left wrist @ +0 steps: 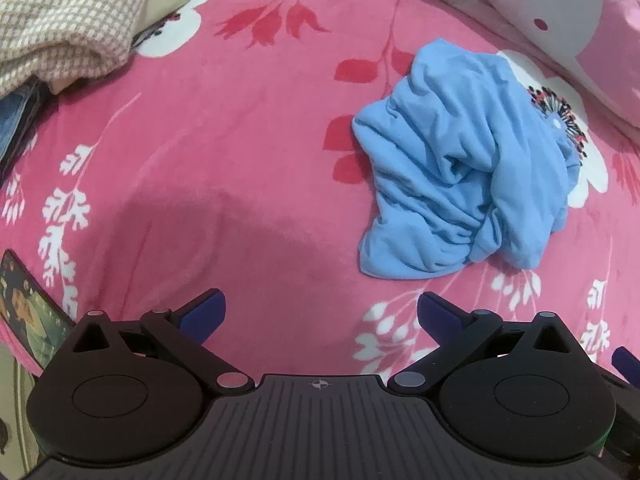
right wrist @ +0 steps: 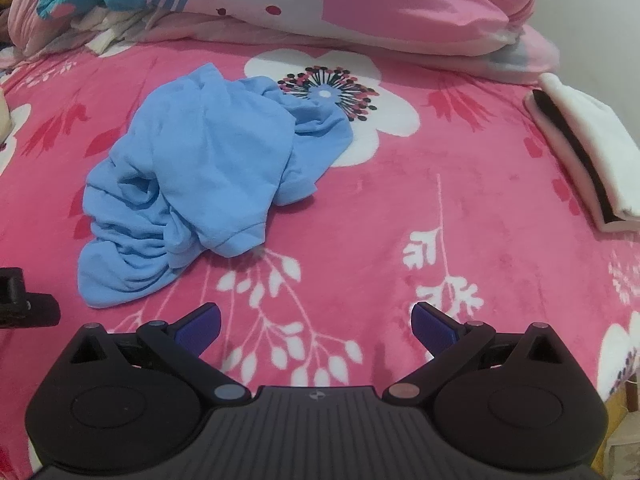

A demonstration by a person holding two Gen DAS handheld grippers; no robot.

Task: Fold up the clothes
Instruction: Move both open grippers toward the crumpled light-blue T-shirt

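A light blue garment (left wrist: 464,172) lies crumpled in a heap on the pink flowered bedspread (left wrist: 224,168), to the front right in the left wrist view. My left gripper (left wrist: 322,312) hovers open well short of it, with nothing between its blue pads. In the right wrist view the same blue garment (right wrist: 200,172) sits ahead and to the left on the bedspread (right wrist: 440,220). My right gripper (right wrist: 316,322) is open too, its fingers apart above bare bedspread, just right of the heap's near edge.
A beige checked cloth (left wrist: 60,20) is piled at the far left. Pink pillows and bedding (right wrist: 360,4) line the far edge. A folded white and black stack (right wrist: 584,152) lies at the right. Part of the other gripper (right wrist: 20,300) shows at the left edge.
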